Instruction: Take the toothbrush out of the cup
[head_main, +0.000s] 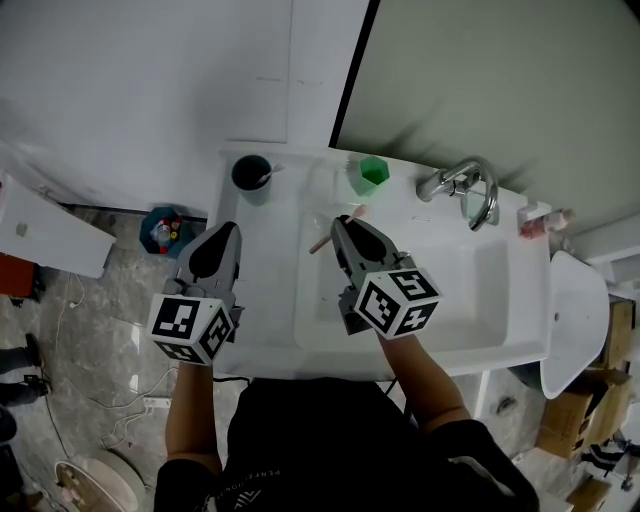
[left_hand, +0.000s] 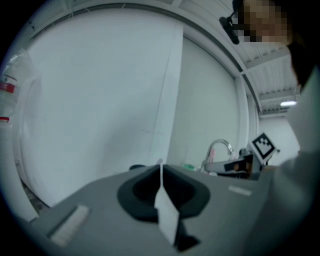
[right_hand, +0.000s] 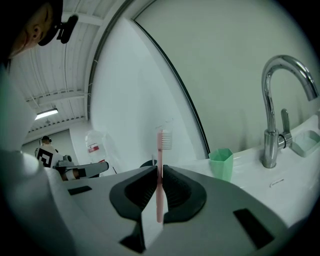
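My right gripper (right_hand: 160, 172) is pinched on the pink toothbrush (right_hand: 160, 150). The handle is clamped between the pads and the bristle head stands above the jaws. The brush is clear of the green cup (right_hand: 221, 163), which sits on the sink ledge (head_main: 300, 190) just beyond, near the faucet (right_hand: 272, 110). My left gripper (left_hand: 161, 170) is pressed together on nothing, just short of a dark cup (head_main: 251, 174).

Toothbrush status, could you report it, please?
Right gripper shut on toothbrush, clear of green cup. Left gripper shut, empty. Nothing in the way.
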